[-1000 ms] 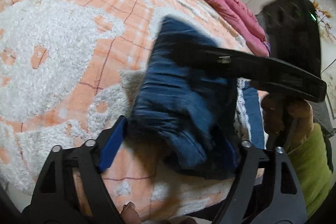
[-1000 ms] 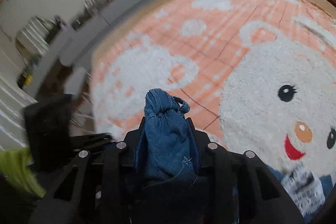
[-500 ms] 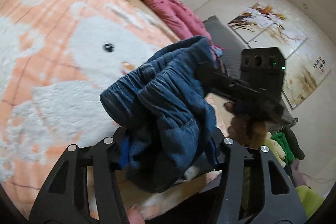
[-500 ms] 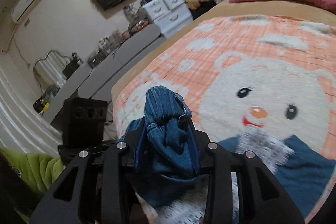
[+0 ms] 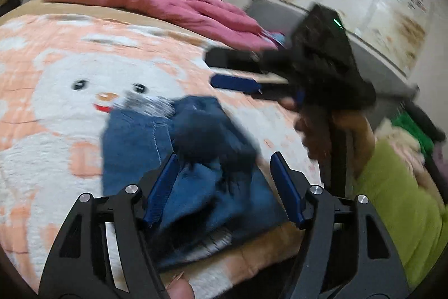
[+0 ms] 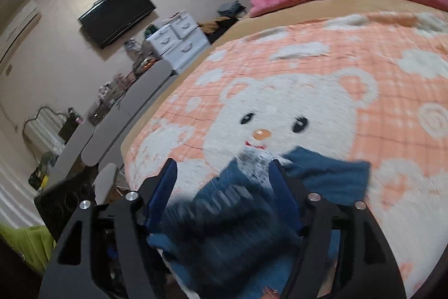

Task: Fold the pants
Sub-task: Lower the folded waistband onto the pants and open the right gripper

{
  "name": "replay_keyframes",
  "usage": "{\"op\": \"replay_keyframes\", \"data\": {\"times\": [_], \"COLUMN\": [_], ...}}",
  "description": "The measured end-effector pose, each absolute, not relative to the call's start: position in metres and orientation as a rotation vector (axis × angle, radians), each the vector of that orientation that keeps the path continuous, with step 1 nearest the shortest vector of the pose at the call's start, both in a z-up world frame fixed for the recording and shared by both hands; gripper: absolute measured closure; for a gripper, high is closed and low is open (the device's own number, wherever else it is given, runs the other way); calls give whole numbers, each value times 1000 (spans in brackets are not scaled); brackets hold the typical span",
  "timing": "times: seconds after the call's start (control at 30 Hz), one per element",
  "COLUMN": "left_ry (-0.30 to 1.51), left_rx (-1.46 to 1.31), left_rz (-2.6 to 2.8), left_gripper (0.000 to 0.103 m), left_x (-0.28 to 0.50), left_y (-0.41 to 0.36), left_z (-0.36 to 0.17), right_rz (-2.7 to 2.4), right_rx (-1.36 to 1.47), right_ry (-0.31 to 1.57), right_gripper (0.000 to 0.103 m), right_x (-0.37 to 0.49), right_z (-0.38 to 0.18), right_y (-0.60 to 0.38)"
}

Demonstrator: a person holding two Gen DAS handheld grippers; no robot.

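Observation:
The blue denim pants [image 5: 156, 153] lie in a loose heap on the bear-print blanket [image 5: 56, 108] near the bed's front edge. A blurred waistband bunch sits between my left gripper's [image 5: 222, 175] spread blue pads, which do not clamp it. In the right wrist view the pants [image 6: 324, 173] lie under and between my right gripper's [image 6: 222, 178] open fingers, with a blurred dark fold of them [image 6: 224, 223] close to the camera. The right gripper [image 5: 235, 81] also shows in the left wrist view, open, above the blanket to the right.
A pink quilt [image 5: 156, 4] lies along the far side of the bed. The person's green sleeve [image 5: 392, 201] is at the right. A TV [image 6: 116, 16], white drawers [image 6: 179, 41] and a long grey counter [image 6: 117, 114] stand beyond the bed's left edge.
Both grippers were shut on the pants' waistband and lifting it. Now both have opened and the pants have dropped onto the blanket; the cameras have swung toward the bear's face.

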State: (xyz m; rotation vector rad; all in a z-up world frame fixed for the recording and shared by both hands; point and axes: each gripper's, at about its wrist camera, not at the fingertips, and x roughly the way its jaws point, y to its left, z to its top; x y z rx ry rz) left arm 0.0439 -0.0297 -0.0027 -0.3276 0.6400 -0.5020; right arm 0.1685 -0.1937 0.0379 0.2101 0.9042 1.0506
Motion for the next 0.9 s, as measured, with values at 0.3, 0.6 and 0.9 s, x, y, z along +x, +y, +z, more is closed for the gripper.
{"op": "replay_keyframes", "data": {"times": [0.3,0.6,0.9], "left_ry": [585,729,746], "left_rx": [-326,-98,-44], "left_rz": [-395,-318,-321], "left_gripper": [44,64,64], "left_x": [51,61,49], "left_y": [1,-27,-38], "left_z": [-3,-29,-31], "right_rz": [830,841,857], "right_rx": [154,-98,-204], "right_ry": [993,1069,1058], "right_gripper": [34,34,35], "right_x": [157,136,124], "right_z": [13,-10,-14], "right_y": [-230,-204,-224]}}
